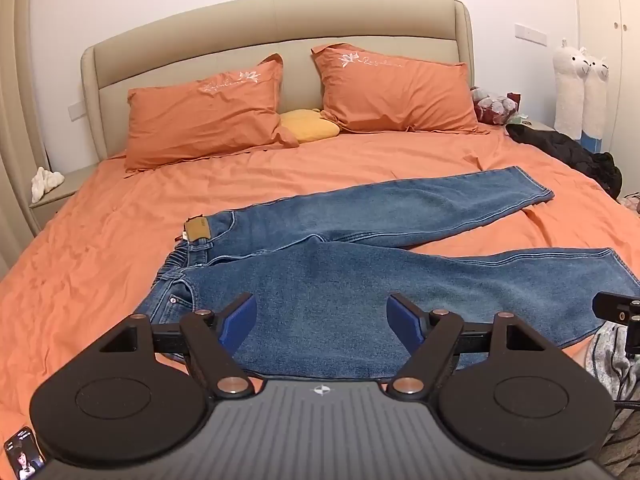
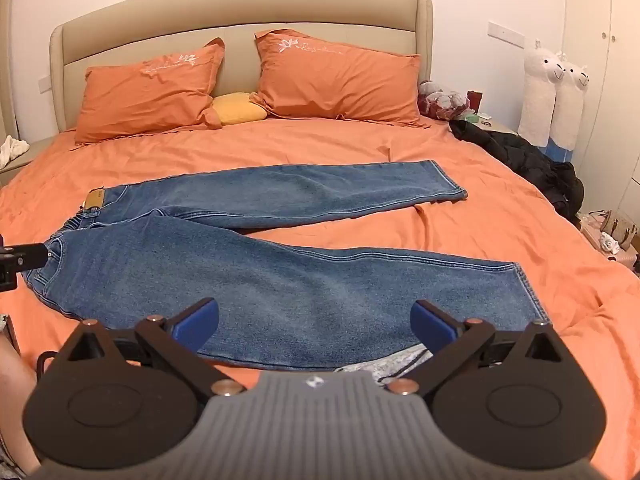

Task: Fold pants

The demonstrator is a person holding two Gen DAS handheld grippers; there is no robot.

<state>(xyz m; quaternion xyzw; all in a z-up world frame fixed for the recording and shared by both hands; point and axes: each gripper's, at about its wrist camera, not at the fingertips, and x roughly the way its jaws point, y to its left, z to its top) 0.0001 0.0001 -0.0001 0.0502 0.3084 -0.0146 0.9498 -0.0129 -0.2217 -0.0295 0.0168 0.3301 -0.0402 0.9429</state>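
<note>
Blue jeans (image 1: 360, 280) lie flat on the orange bed, waistband to the left with a tan patch (image 1: 197, 229), both legs spread apart toward the right. They also show in the right wrist view (image 2: 280, 280). My left gripper (image 1: 322, 320) is open and empty, hovering over the near leg by the hip. My right gripper (image 2: 316, 322) is open and empty over the near leg's lower half, close to the hem (image 2: 532, 292). Part of the other gripper shows at the right edge (image 1: 618, 308) and at the left edge (image 2: 20, 260).
Two orange pillows (image 1: 208, 116) and a yellow cushion (image 1: 308, 124) lie at the beige headboard. A black jacket (image 2: 528, 160) lies on the bed's right edge. Plush alpacas (image 2: 556, 96) stand by the wall. A grey garment (image 2: 392, 364) lies at the near edge.
</note>
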